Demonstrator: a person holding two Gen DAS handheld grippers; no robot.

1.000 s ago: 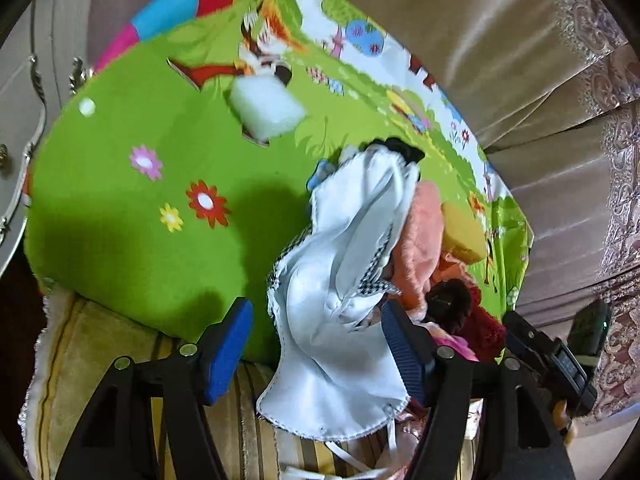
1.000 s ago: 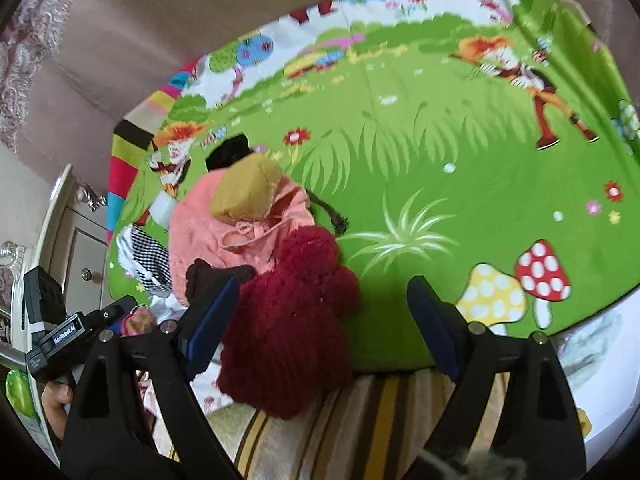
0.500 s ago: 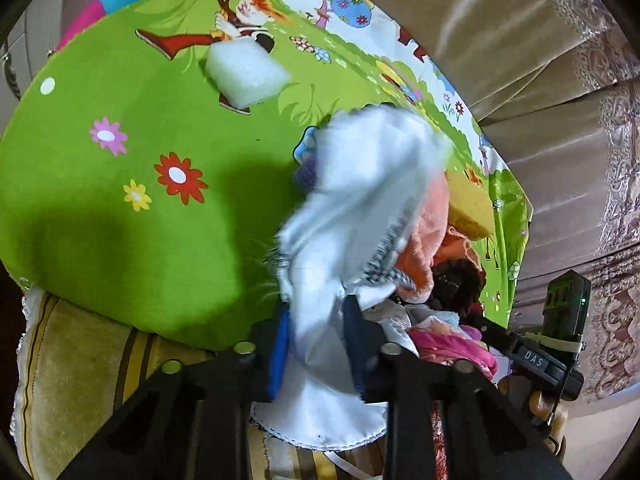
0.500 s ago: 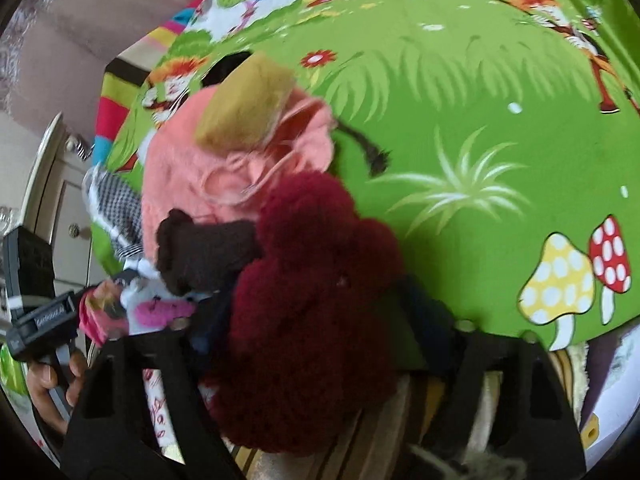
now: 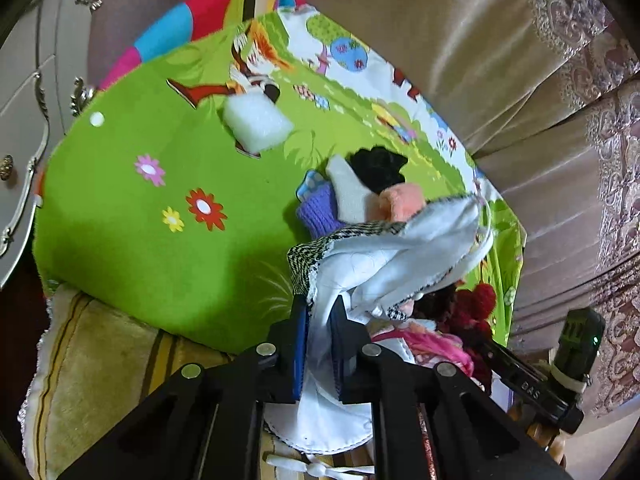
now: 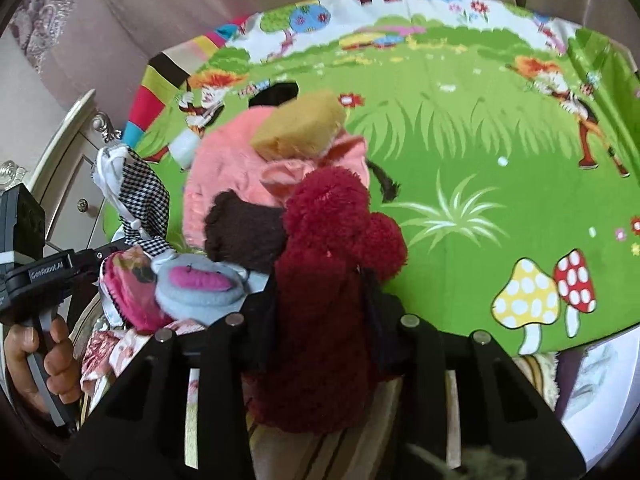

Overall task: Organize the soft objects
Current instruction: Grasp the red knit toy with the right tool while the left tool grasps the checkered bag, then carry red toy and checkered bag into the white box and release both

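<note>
White satin cloth with checked trim (image 5: 404, 256) at near edge of soft pile, pinched in left tongs (image 5: 320, 340), nearly closed. Dark red fuzzy knit toy (image 6: 332, 280) clamped in right tongs (image 6: 320, 320), jaws just narrowed onto it. Lift both slowly, clear of pink fleece (image 6: 228, 164). Open green cartoon-print mat (image 5: 160, 240) left; striped cushion edge (image 5: 100, 360) near.

Place: looking like a home bedroom or living room.
Bedding: cartoon meadow mat (image 5: 132, 216) lying over a striped blanket (image 5: 100, 364).
Furniture: ornate white drawers (image 5: 28, 92) standing alongside.
Backdrop: satin curtains (image 5: 500, 40) hanging behind.
</note>
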